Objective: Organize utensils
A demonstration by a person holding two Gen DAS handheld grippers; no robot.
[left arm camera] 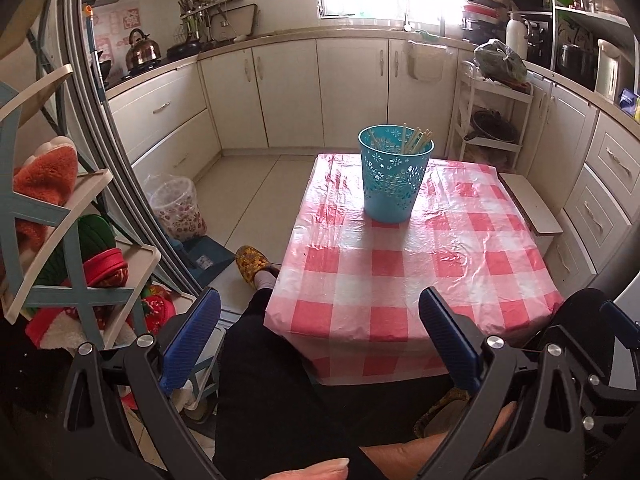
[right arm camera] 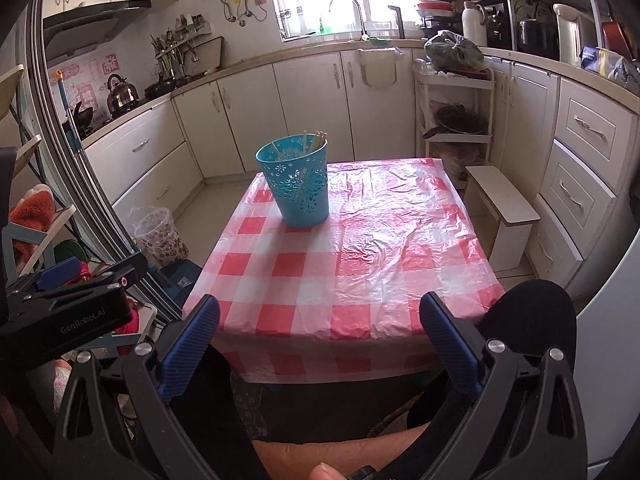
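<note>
A blue perforated holder (left arm camera: 394,176) stands on the far part of a small table with a pink and white checked cloth (left arm camera: 400,280). Several pale chopsticks (left arm camera: 416,139) stand inside it. It also shows in the right wrist view (right arm camera: 298,182) with the chopsticks (right arm camera: 314,141) and the cloth (right arm camera: 360,264). My left gripper (left arm camera: 320,332) is open and empty, held back over the near edge of the table. My right gripper (right arm camera: 320,336) is open and empty, also near the front edge. The left gripper's body (right arm camera: 68,312) shows at the left of the right wrist view.
A low white stool (right arm camera: 504,208) stands right of the table. A lined bin (left arm camera: 176,208) sits on the floor at left, by a shoe rack (left arm camera: 60,240). A white cart (left arm camera: 492,120) and cabinets (left arm camera: 288,92) are behind. My legs are under the table's front.
</note>
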